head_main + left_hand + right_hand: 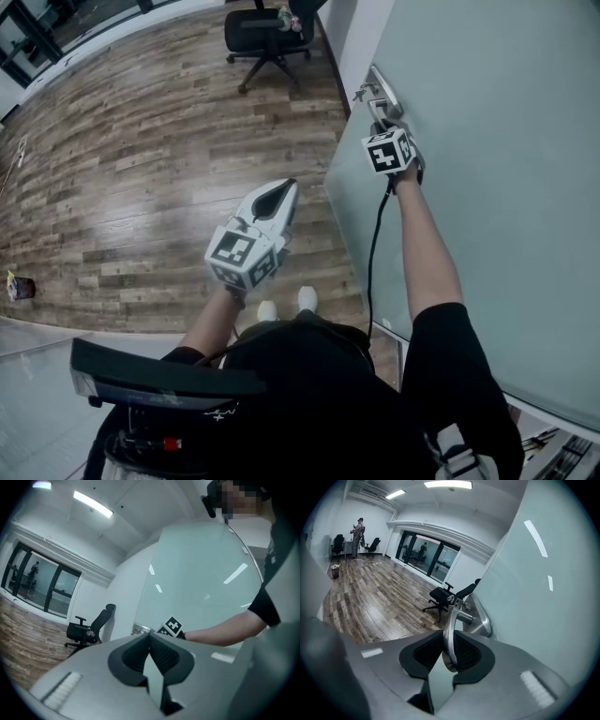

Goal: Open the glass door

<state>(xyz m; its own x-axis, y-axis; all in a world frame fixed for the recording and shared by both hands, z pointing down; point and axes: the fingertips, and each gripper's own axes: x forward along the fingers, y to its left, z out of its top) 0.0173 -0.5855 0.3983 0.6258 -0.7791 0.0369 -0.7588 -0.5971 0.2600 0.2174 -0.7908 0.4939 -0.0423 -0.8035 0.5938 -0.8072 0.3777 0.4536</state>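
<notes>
Glass door handle (450, 620) in right gripper (449, 643)

We see bright ceiling lights (447, 484), their glare streaking the glass door (543, 588); both gripper views warp and darken at edges.

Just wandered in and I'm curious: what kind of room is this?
Probably an office: a frosted glass door with a metal lever handle, a wheeled office chair and a wood-plank floor.

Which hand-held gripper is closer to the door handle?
Right. The right hand-held gripper clamps the door handle; the left hand-held gripper hangs apart from it, over the wood floor.
</notes>
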